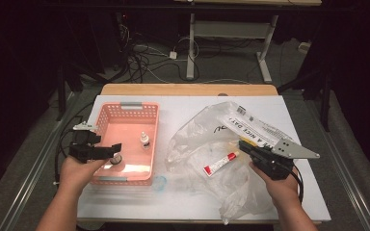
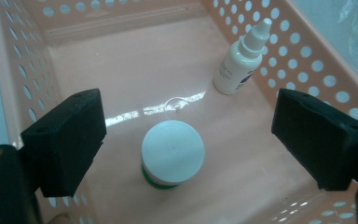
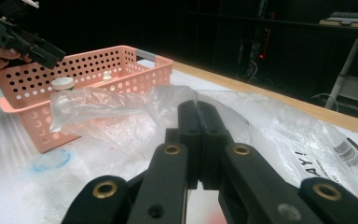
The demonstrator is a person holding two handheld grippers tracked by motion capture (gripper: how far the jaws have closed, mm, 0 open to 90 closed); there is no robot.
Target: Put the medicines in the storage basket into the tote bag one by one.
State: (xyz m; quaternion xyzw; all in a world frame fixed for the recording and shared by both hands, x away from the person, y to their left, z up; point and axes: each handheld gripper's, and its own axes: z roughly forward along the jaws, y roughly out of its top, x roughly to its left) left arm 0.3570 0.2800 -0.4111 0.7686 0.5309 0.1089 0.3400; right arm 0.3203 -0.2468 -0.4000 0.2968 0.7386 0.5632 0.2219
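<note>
A pink perforated basket [image 1: 105,115] stands at the left of the white table. Inside it are a small white dropper bottle [image 1: 145,140] and a white-capped jar [image 1: 116,159]. My left gripper [image 1: 108,143] hovers open over the basket's near end. In the left gripper view its jaws [image 2: 191,126] straddle the jar [image 2: 172,151] from above without touching it, and the dropper bottle [image 2: 240,63] stands beyond. A clear plastic bag [image 1: 212,134] lies at the right with a red and white tube [image 1: 220,163] inside. My right gripper [image 1: 243,143] [image 3: 198,109] is shut on the bag's film [image 3: 270,130].
A faint blue ring [image 1: 159,183] marks the table just in front of the basket's near right corner. The bag carries printed lettering toward the far right. Bare white surface [image 1: 173,202] runs along the front edge. Cables and desk legs lie on the floor beyond.
</note>
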